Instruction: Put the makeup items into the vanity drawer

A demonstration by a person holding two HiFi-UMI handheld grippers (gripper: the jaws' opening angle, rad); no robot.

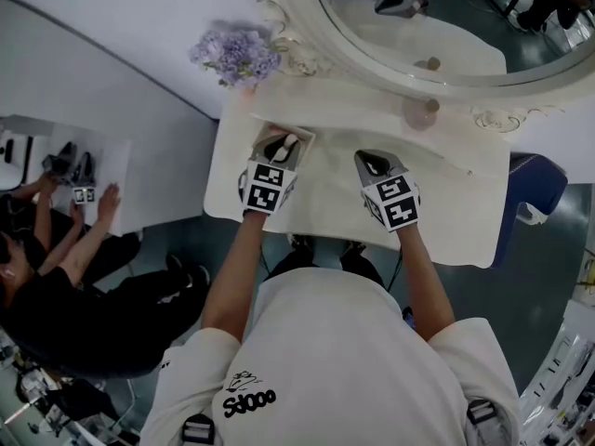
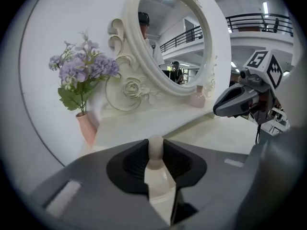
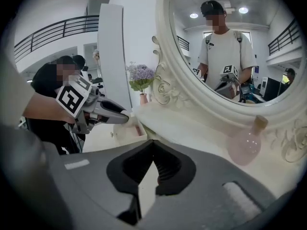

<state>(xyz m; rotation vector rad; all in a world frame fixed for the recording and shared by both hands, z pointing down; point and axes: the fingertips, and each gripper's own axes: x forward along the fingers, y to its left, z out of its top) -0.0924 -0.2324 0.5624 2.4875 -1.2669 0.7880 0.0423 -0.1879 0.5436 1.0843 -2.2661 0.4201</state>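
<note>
White wall (image 1: pixel 112 45), ornate oval mirror (image 1: pixel 465 37), grey floor (image 1: pixel 548 277)

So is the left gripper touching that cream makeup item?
Touching: in the left gripper view, the left gripper clamps both sides of the cream makeup item.

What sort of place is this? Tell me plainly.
Probably a mock dressing-table setup inside a big open hall: an ornate oval mirror and white vanity table, with a railed upper gallery behind.
</note>
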